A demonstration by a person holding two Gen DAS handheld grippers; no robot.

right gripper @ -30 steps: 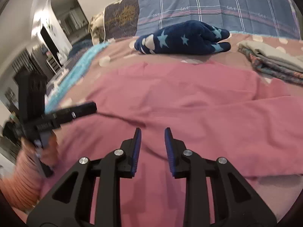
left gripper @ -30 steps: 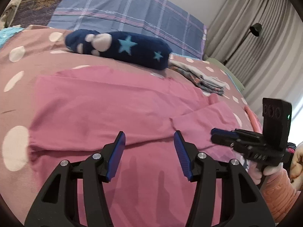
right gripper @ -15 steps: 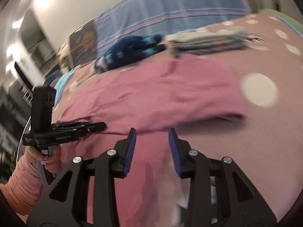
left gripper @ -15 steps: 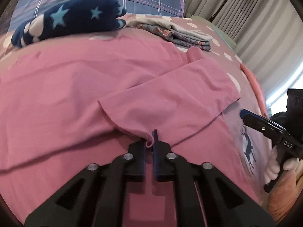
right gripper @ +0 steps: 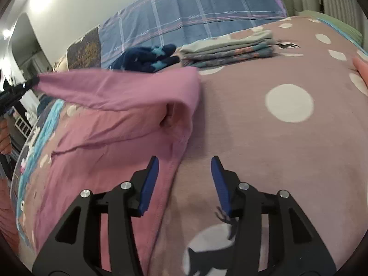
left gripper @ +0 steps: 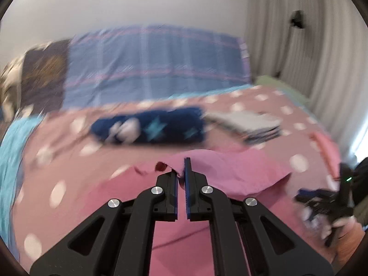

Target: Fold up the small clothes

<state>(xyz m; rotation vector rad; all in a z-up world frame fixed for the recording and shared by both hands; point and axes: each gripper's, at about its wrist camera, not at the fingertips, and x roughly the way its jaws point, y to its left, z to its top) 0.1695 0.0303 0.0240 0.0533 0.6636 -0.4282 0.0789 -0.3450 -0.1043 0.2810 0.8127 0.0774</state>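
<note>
left claw point(left gripper: 181, 177) pinching pink garment point(right gripper: 119, 92) edge, right claw point(right gripper: 185, 179) spread

bedspread point(right gripper: 287, 138): mauve, white-dotted | pillow point(right gripper: 195, 11): blue plaid, at headboard | plush roll point(left gripper: 149, 127): navy, starred | curtain point(left gripper: 310, 46): grey, drawn

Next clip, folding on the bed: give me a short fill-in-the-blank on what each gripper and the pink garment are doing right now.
1. The left gripper is shut on an edge of the ____ garment.
2. The right gripper has its jaws ____ and grips nothing.
3. The part of the garment pinched by the left gripper is ____ off the polka-dot bedspread.
4. The stack of folded clothes lies next to a navy item with ____ printed on it.

Missing words: pink; open; lifted; stars
</note>
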